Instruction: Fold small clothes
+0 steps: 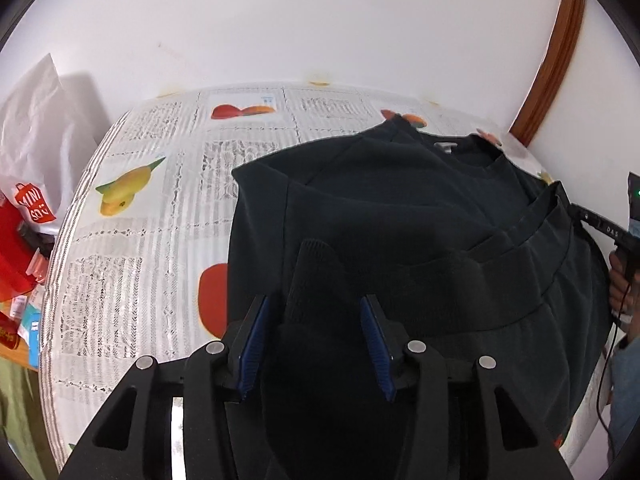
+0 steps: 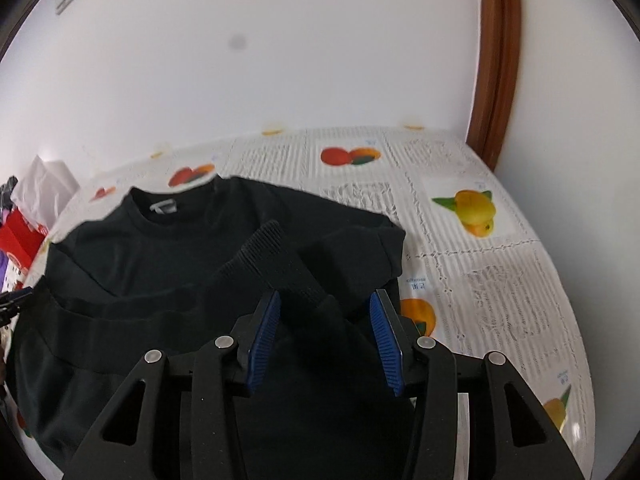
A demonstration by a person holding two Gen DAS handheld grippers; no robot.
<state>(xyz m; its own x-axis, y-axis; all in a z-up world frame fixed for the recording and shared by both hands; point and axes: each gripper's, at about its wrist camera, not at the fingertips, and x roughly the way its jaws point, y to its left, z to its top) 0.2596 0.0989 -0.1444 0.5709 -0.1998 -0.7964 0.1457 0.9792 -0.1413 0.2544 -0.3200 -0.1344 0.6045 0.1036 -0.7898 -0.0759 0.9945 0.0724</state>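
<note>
A black sweater [image 1: 380,184] [image 2: 160,248] lies flat on the fruit-print tablecloth [image 1: 140,240] [image 2: 500,280], neck toward the wall. Its ribbed hem band [image 1: 520,240] [image 2: 100,312] is folded up over the body. In the left wrist view a sleeve with a ribbed cuff [image 1: 316,256] lies across the body, running back between the blue pads of my left gripper [image 1: 314,304], whose jaws stand apart without pinching it. My right gripper [image 2: 326,296] is likewise open over the other sleeve's cuff [image 2: 268,244].
A red and white shopping bag [image 1: 32,204] and other clutter sit past the table's left edge. A white wall is close behind the table, and a brown door frame [image 2: 496,60] stands at the right. A person's hand [image 1: 620,284] holds the right gripper's handle.
</note>
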